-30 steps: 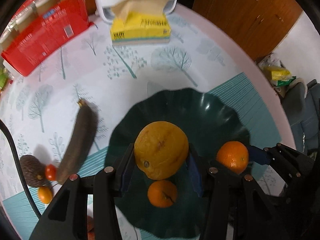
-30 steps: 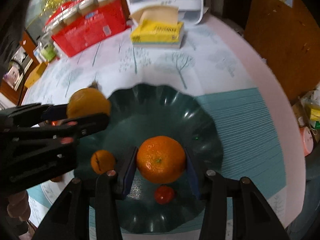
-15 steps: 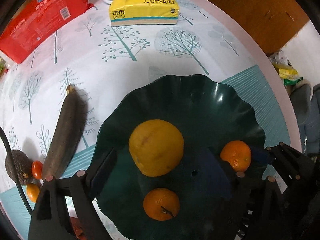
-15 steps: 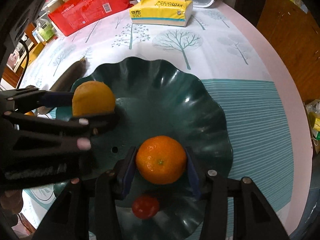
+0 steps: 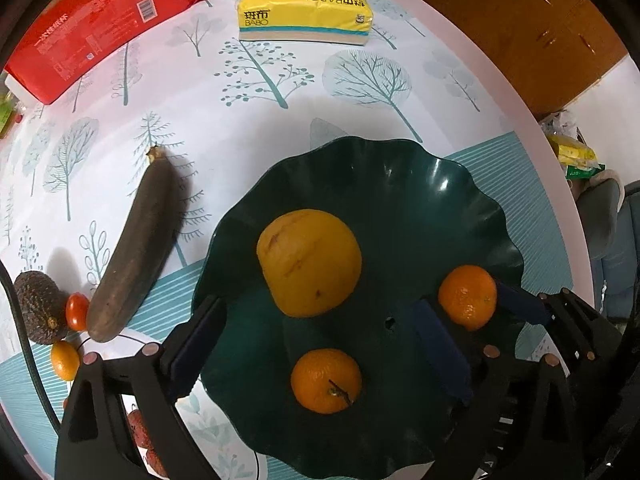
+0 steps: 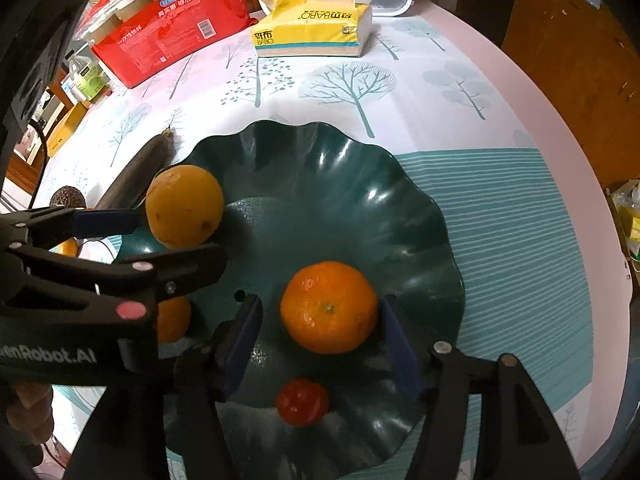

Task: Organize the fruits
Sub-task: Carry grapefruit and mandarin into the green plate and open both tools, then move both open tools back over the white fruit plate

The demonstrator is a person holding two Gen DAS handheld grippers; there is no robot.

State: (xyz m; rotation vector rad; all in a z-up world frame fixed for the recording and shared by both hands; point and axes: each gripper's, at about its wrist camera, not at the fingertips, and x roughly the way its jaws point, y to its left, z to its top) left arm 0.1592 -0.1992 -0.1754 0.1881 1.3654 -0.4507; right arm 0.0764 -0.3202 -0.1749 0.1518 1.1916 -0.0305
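A dark green wavy plate (image 5: 400, 184) holds a big yellow citrus (image 5: 310, 262), two oranges and a red tomato (image 6: 302, 402). My left gripper (image 5: 318, 346) hangs over the plate's near left part, its jaws opening wide. The yellow citrus lies just ahead of its pads, untouched, and a small orange (image 5: 326, 380) sits between the fingers. My right gripper (image 6: 320, 340) is also opening. The larger orange (image 6: 328, 306) rests on the plate between its blue pads, with a gap on each side. In the right wrist view the left gripper (image 6: 178, 238) straddles the yellow citrus (image 6: 184, 206).
Left of the plate lie a long dark cucumber-like fruit (image 5: 136, 248), an avocado (image 5: 38, 308), a cherry tomato (image 5: 77, 311) and a kumquat (image 5: 64, 360). A yellow tissue pack (image 5: 304, 12) and a red pack (image 5: 100, 24) stand at the back. The round table's edge (image 5: 532, 120) curves on the right.
Both grippers have spread their jaws. The left one let go of the yellow citrus and the right one let go of the orange; both fruits now rest on the plate.
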